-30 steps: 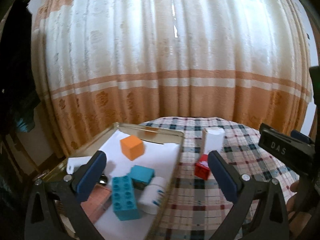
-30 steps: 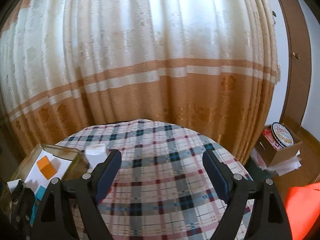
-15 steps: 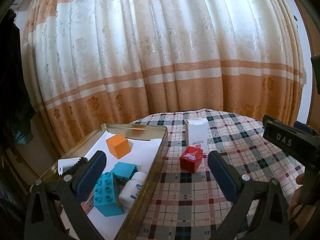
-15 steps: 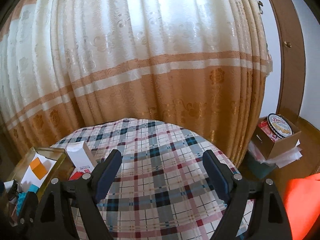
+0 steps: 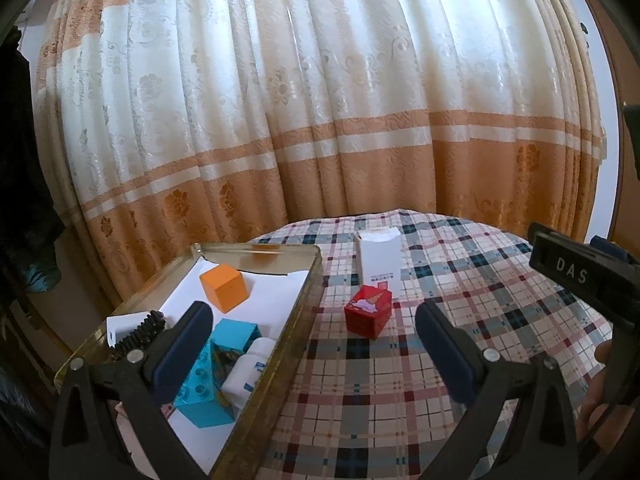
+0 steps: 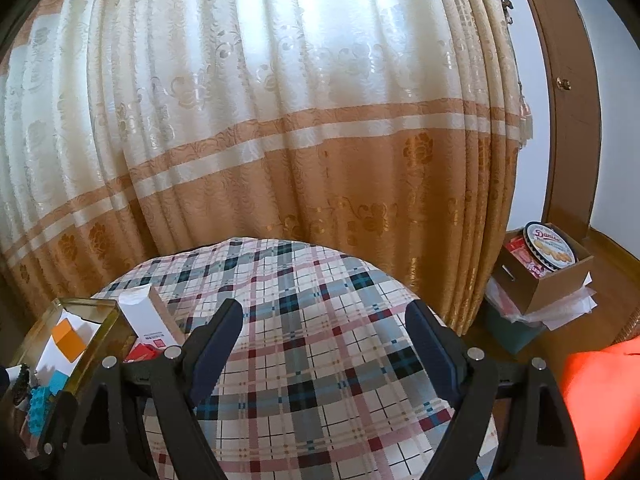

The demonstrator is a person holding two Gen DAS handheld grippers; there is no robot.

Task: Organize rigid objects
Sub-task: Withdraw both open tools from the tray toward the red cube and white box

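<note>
A gold metal tin [image 5: 304,300] lined with white paper sits at the left of a round table with a plaid cloth [image 5: 440,280]. Inside lie an orange cube [image 5: 223,287], teal building bricks [image 5: 202,388], a white bottle [image 5: 248,372] and a black spring-like part [image 5: 138,334]. Just right of the tin stand a small red box [image 5: 368,311] and, behind it, a tall white carton [image 5: 379,260]. My left gripper [image 5: 312,334] is open, hovering short of the red box. My right gripper [image 6: 324,334] is open over bare cloth, the carton [image 6: 146,314] and tin [image 6: 102,334] to its left.
A cream and orange curtain [image 6: 280,120] hangs close behind the table. On the floor at the right stands a cardboard box with a biscuit tin [image 6: 550,246] beside a wooden door frame [image 6: 560,100]. An orange cloth [image 6: 600,400] shows at lower right. The right tool's body [image 5: 580,280] crosses the left view.
Both views have shifted: the tin, red box and carton now sit farther ahead of the left gripper and more upright in frame. Both grippers stayed open and empty.
</note>
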